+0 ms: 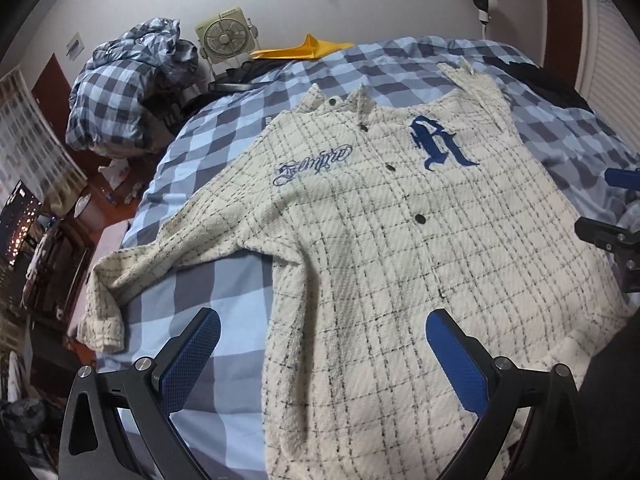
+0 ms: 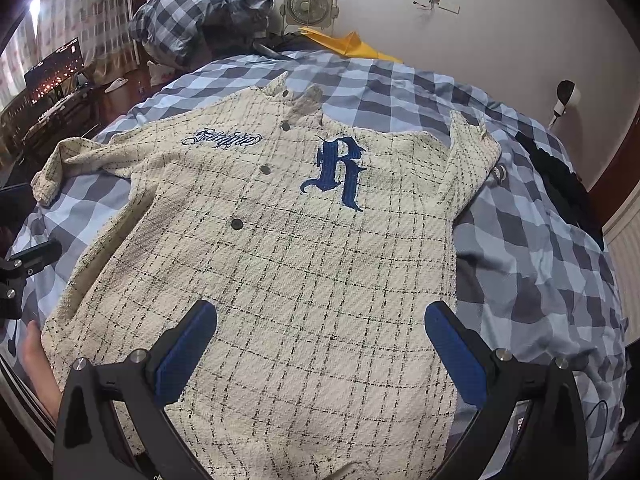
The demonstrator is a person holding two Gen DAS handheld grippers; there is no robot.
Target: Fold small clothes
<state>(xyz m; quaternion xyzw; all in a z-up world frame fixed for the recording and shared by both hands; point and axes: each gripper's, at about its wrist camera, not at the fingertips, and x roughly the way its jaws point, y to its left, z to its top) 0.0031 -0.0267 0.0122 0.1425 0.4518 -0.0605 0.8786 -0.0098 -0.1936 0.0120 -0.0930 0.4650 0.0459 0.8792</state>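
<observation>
Shirt (image 1: 380, 240) is being displayed flat, face up, on the checked bed (image 1: 208, 248). Left gripper (image 1: 323, 354) and right gripper (image 2: 321, 346) are being held wide open, empty; an apparently folded-in sleeve (image 2: 472, 160) is being shown clearly only rightward.

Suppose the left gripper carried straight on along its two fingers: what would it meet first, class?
The left gripper is open and holds nothing. Straight ahead lies the cream checked shirt, spread on the checked bedsheet. Most likely it would meet the shirt's lower left edge first, though its height above the cloth is unclear.
</observation>
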